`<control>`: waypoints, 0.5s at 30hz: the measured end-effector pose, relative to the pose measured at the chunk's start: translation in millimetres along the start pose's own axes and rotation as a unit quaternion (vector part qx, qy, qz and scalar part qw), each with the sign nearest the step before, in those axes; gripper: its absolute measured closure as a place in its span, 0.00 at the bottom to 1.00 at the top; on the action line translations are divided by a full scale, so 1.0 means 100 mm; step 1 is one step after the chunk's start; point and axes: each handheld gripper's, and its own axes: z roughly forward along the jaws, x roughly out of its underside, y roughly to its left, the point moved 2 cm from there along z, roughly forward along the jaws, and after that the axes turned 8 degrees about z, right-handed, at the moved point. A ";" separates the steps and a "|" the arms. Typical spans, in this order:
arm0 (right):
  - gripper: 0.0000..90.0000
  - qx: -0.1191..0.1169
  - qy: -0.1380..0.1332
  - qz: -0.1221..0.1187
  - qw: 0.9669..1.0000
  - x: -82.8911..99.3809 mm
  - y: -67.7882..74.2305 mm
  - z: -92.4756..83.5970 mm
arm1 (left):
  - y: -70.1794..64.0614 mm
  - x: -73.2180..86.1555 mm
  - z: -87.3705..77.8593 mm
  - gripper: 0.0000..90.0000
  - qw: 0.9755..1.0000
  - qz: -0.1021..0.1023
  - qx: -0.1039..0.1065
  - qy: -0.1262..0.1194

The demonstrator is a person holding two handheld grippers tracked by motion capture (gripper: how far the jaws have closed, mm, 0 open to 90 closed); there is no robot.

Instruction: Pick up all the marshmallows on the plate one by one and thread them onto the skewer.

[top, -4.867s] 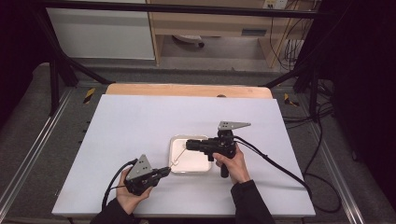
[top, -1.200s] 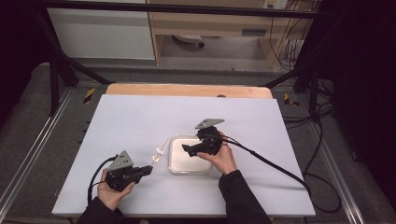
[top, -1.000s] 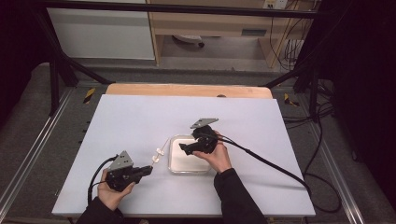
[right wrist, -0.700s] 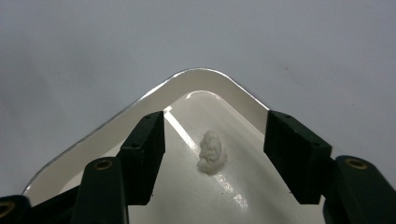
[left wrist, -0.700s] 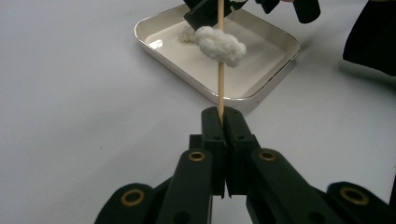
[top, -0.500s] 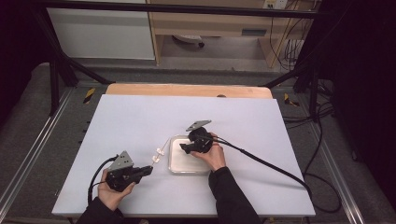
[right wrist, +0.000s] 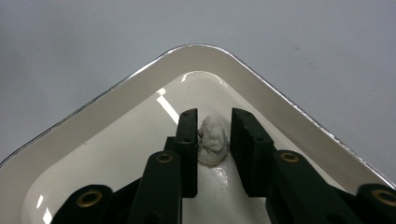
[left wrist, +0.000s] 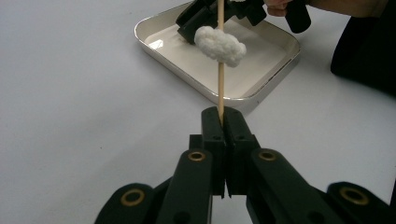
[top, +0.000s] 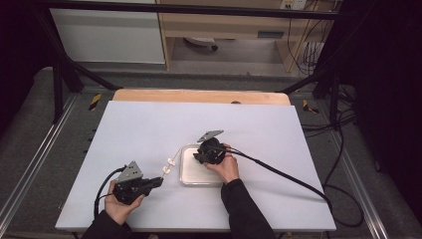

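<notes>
The right gripper [right wrist: 212, 151] has been closing around the lump [right wrist: 213, 140] in the tray [right wrist: 289, 121]; it should squeeze gently. The left gripper [left wrist: 221, 122] clamps the skewer [left wrist: 220, 88].

No readable text, labels, brands, numbers or signs anywhere.

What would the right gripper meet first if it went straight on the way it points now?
The right gripper has just been closing around a white lump between its jaws. Beyond that, it would probably hit the corner wall of the white tray; depth is hard to judge.
</notes>
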 end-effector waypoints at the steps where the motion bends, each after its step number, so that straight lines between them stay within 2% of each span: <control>1: 0.83 0.000 0.001 0.003 1.000 0.00 0.00 0.00 | 0.00 0.00 0.00 0.99 1.000 0.001 0.001 0.001; 6: 0.85 -0.003 0.002 0.000 1.000 0.00 0.00 -0.04 | -0.01 0.00 0.00 0.99 1.000 0.003 0.001 0.000; 8: 0.85 -0.011 -0.002 0.003 1.000 0.00 0.02 -0.08 | -0.02 0.00 0.00 0.99 1.000 0.003 0.001 0.000; 15: 0.87 -0.045 -0.031 0.008 0.998 -0.10 0.10 -0.38 | -0.05 -0.02 0.01 0.99 1.000 0.008 0.005 -0.001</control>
